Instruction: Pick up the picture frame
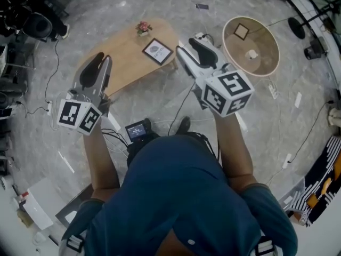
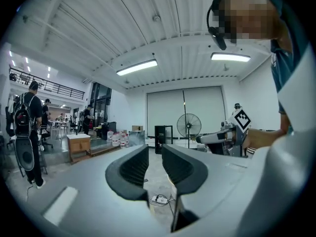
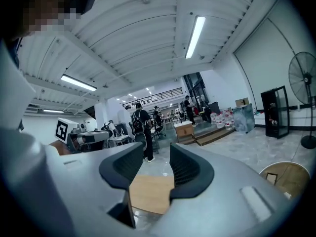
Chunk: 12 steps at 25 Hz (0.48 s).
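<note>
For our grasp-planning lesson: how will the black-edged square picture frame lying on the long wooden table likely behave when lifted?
The black-edged square picture frame looks thin and rigid, so probably stiff, light. Lying flat on the long wooden table, it may slide before jaws catch it. Its pale face might be fragile glass.

The picture frame (image 1: 157,51) is a square with a thin dark border, a white mat and a round grey image in the middle (its detail is too small to make out). It lies flat, face up, on the light wooden desk (image 1: 122,52), turned cornerwise like a diamond near the desk's edge. It sits between the left tongs (image 1: 101,58) and the right tongs (image 1: 186,45), closer to the right pair's tips, touching neither.
</note>
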Tool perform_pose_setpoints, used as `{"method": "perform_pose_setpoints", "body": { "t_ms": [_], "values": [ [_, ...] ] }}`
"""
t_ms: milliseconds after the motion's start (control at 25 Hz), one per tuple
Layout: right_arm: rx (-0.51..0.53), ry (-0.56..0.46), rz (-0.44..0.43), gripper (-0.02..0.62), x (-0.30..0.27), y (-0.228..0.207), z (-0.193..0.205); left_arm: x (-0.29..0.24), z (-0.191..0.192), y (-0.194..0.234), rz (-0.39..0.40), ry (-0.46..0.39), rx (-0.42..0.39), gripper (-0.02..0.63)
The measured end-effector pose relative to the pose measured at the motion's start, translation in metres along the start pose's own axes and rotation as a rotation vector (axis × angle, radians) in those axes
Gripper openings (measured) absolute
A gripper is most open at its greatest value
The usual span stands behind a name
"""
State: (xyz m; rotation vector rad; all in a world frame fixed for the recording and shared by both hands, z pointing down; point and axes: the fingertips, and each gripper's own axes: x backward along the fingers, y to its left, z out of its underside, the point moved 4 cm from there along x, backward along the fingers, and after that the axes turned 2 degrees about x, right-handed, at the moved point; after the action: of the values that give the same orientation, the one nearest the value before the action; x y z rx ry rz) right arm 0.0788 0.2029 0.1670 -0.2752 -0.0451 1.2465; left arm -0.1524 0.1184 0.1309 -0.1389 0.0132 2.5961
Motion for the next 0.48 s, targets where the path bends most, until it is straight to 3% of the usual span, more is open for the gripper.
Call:
{"method": "perform_pose_setpoints", "body": {
  "t_ms": [240,480],
  "values": [
    [-0.024,0.016,0.002,0.179,-0.01,-0.03,0.0,-0.033,0.0,0.003,0.003,0.012,0.011,0.081],
    [-0.033,0.047,0.034,0.179,-0.042,-0.059,0.001,-0.083,0.013,0.035,0.034,0.02,0.047,0.083]
  ]
}}
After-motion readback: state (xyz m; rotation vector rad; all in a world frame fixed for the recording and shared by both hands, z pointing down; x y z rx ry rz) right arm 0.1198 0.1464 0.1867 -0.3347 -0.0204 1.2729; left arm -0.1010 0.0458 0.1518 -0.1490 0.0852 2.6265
